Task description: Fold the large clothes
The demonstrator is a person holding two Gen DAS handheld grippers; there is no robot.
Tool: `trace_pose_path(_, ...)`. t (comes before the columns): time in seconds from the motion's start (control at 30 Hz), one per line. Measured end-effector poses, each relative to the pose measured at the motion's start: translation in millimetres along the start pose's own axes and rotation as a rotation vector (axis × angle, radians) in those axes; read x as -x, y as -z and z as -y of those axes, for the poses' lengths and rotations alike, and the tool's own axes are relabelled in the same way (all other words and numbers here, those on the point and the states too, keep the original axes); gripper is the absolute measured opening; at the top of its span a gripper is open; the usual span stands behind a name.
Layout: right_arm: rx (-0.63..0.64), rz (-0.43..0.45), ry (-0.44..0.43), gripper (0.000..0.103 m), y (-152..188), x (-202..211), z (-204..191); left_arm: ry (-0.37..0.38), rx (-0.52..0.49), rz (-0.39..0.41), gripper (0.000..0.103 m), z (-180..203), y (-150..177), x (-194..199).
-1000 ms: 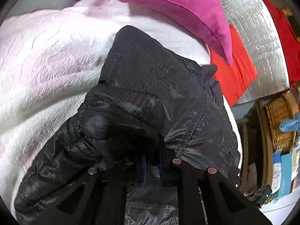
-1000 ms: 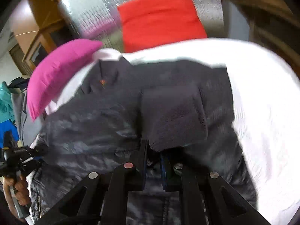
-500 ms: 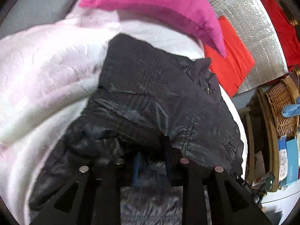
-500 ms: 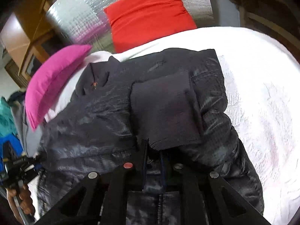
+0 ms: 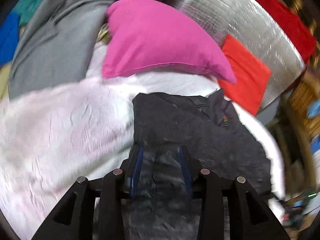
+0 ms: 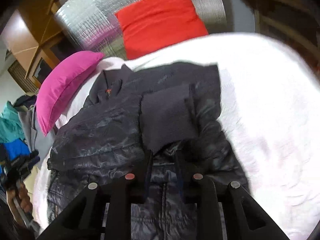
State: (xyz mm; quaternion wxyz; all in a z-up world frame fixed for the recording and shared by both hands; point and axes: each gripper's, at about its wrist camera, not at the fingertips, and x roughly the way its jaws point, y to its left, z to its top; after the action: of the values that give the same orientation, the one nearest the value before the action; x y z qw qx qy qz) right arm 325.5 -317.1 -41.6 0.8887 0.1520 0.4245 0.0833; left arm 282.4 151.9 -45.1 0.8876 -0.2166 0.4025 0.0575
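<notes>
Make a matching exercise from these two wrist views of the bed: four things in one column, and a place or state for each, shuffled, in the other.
Things
1. black jacket
2. pink pillow
3. red cushion
4. left gripper

Places or states
A. leaning against the silver padded headboard
B. jaws apart, nothing pinched
C. lying partly folded on the white bedspread
D. at the head of the bed, beyond the jacket's collar

Pairs: 1-C, 2-D, 3-A, 4-B
</notes>
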Motion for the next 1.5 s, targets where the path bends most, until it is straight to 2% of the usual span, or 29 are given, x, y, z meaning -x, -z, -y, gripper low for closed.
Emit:
trace_pose_path(0.07,0.019,0.046,0.000,0.025,-8,9,-11,-0.069,-0.064,-0.032,0.038,6,5,-26)
trace_pose_path(0.13,0.038,0.077,-0.050,0.025,-17,8,-24,-0.112,-0.083,-0.089,0.038,5,14,-50)
trace_pose_path(0.2,0.065,0.083,-0.073,0.025,-25,-4,-38,-0.134,-0.107,-0.094,0.040,3,21,-62)
trace_pose_path(0.3,0.092,0.050,-0.056,0.025,-30,-37,-47,-0.159,-0.160,-0.070,0.041,6,25,-63)
trace_pose_path(0.37,0.075,-0.058,0.014,0.025,-25,-77,-38,-0.160,-0.163,-0.076,0.041,8,25,-65)
trace_pose_path(0.4,0.044,-0.109,0.016,0.026,-21,-91,-29,-0.161,-0.168,-0.080,0.041,9,26,-66)
trace_pose_path(0.47,-0.002,-0.083,-0.021,0.025,-16,-93,-20,-0.171,-0.201,-0.079,0.042,12,26,-67)
trace_pose_path(0.6,0.037,-0.097,0.009,0.025,-17,-93,-25,-0.186,-0.224,-0.047,0.043,12,32,-70)
trace_pose_path(0.77,0.001,-0.111,0.003,0.025,-24,-84,-23,-0.209,-0.215,-0.049,0.042,19,29,-59)
trace_pose_path(0.8,0.012,-0.085,0.011,0.028,-27,-76,-28,-0.198,-0.202,-0.032,0.042,20,25,-50)
trace_pose_path(0.9,0.044,0.022,0.008,0.029,-39,-51,-41,-0.151,-0.175,0.102,0.043,29,15,-20)
trace_pose_path(0.97,0.049,0.067,-0.001,0.035,-50,-47,-49,-0.135,-0.198,0.114,0.043,43,12,-18)
trace_pose_path(1.0,0.058,0.078,0.004,0.049,-56,-49,-55,-0.120,-0.221,0.105,0.043,54,13,-22)
trace_pose_path(1.07,0.077,0.083,0.018,0.067,-63,-63,-65,-0.124,-0.262,0.080,0.043,68,16,-37)
trace_pose_path(1.17,0.113,0.026,0.074,0.067,-61,-98,-71,-0.173,-0.276,-0.028,0.044,76,28,-80)
trace_pose_path(1.2,0.118,-0.004,0.099,0.067,-54,-109,-68,-0.180,-0.270,-0.037,0.044,75,32,-87)
trace_pose_path(1.23,0.125,-0.050,0.131,0.067,-47,-127,-63,-0.184,-0.278,-0.001,0.044,74,37,-90)
trace_pose_path(1.33,0.203,0.008,0.165,0.067,-31,-134,-66,-0.219,-0.345,0.057,0.044,81,49,-90)
trace_pose_path(1.5,0.217,0.013,0.190,0.068,-31,-139,-69,-0.235,-0.356,0.101,0.045,82,53,-94)
